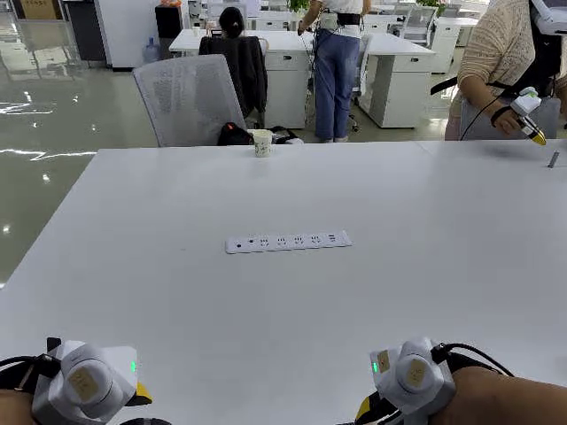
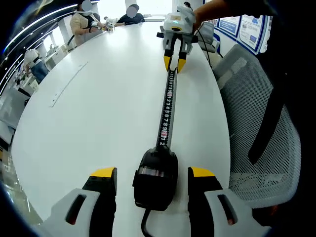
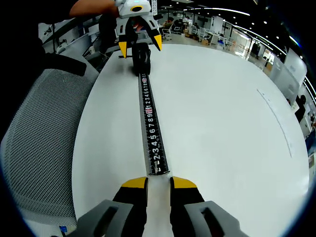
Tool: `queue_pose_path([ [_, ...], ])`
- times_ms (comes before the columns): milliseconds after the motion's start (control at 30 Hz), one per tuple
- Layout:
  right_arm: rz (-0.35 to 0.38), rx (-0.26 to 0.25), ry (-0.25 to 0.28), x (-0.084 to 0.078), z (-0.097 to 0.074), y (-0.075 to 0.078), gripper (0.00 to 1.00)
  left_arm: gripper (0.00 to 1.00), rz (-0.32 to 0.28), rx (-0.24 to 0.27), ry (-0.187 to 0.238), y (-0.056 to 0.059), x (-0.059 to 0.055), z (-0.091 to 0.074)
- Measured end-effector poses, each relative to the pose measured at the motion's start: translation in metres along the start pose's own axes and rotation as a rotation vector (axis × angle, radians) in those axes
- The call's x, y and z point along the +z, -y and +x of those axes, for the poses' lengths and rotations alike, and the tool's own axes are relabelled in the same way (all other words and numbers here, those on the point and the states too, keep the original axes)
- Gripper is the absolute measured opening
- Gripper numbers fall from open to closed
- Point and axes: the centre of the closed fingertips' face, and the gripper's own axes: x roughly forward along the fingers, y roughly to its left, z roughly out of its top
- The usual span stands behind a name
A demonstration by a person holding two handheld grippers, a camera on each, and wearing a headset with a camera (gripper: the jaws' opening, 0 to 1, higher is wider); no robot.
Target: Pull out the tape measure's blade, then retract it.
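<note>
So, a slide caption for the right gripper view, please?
Tape blade extended across white table, its tip before right gripper.

power strip (image 1: 288, 241) lies ahead; cup (image 1: 262, 142) farther back.

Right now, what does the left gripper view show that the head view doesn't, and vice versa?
Left gripper view: the black tape measure case lying on the white table between the left gripper and its open jaws, clear of both. The blade lies flat, extended to the right gripper, whose tips sit at its end.
Head view: a paper cup at the table's far edge and a standing person among the desks beyond.
Both: the white table, the two grippers, and the power strip, which is just a thin line in the gripper view.
</note>
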Motion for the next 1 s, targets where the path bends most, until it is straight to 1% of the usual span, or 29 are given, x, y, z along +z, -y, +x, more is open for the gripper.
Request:
queue_pose_path([
  [67,-0.007,-0.002,-0.006,-0.001,-0.002,-0.001,0.15,0.57,-0.025,-0.009,0.008,0.001,-0.001,0.000],
  [133,0.006,-0.003,-0.004,-0.001,-0.004,0.000,0.15,0.59,-0.045,-0.022,0.017,0.004,-0.001,-0.001],
  [267,0.033,-0.010,-0.010,-0.001,-0.007,0.000,0.22,0.66,-0.072,-0.021,0.024,0.006,-0.003,-0.002],
  [333,0.047,-0.008,-0.001,0.001,-0.009,-0.002,0.24,0.72,-0.109,-0.021,0.050,0.006,0.000,-0.003],
  [367,0.052,-0.011,0.001,0.002,-0.010,-0.002,0.25,0.73,-0.132,-0.014,0.064,0.005,0.001,-0.005],
  [433,0.070,-0.019,0.011,0.003,-0.011,-0.002,0.27,0.75,-0.168,0.004,0.079,0.002,0.002,-0.007],
  [500,0.087,-0.027,0.013,0.002,-0.012,-0.002,0.29,0.76,-0.193,0.006,0.070,0.001,-0.003,-0.008],
  [533,0.095,-0.033,0.013,0.001,-0.013,-0.002,0.29,0.79,-0.201,0.011,0.068,0.001,-0.005,-0.009],
  [567,0.101,-0.037,0.013,0.000,-0.013,-0.003,0.30,0.80,-0.204,0.010,0.071,0.001,-0.006,-0.009],
  [600,0.110,-0.041,0.013,-0.001,-0.014,-0.003,0.31,0.82,-0.225,0.010,0.077,0.002,-0.006,-0.009],
  [667,0.164,-0.052,0.032,-0.001,-0.016,-0.003,0.34,0.87,-0.256,0.005,0.095,0.004,-0.006,-0.010],
  [700,0.181,-0.059,0.047,-0.001,-0.018,-0.002,0.35,0.89,-0.278,0.002,0.109,0.005,-0.006,-0.010],
  [767,0.203,-0.079,0.060,-0.001,-0.021,-0.001,0.35,0.94,-0.315,-0.003,0.134,0.008,-0.004,-0.009],
  [800,0.224,-0.091,0.068,-0.003,-0.022,-0.001,0.36,0.96,-0.332,-0.009,0.143,0.011,-0.004,-0.009],
  [833,0.236,-0.092,0.071,-0.004,-0.023,-0.002,0.36,0.97,-0.334,-0.007,0.142,0.011,-0.006,-0.008],
  [933,0.267,-0.105,0.088,-0.009,-0.026,-0.004,0.39,0.98,-0.358,0.009,0.151,0.014,-0.011,-0.006],
  [1000,0.307,-0.120,0.112,-0.011,-0.030,-0.006,0.41,0.98,-0.396,0.050,0.152,0.010,-0.016,-0.006],
])
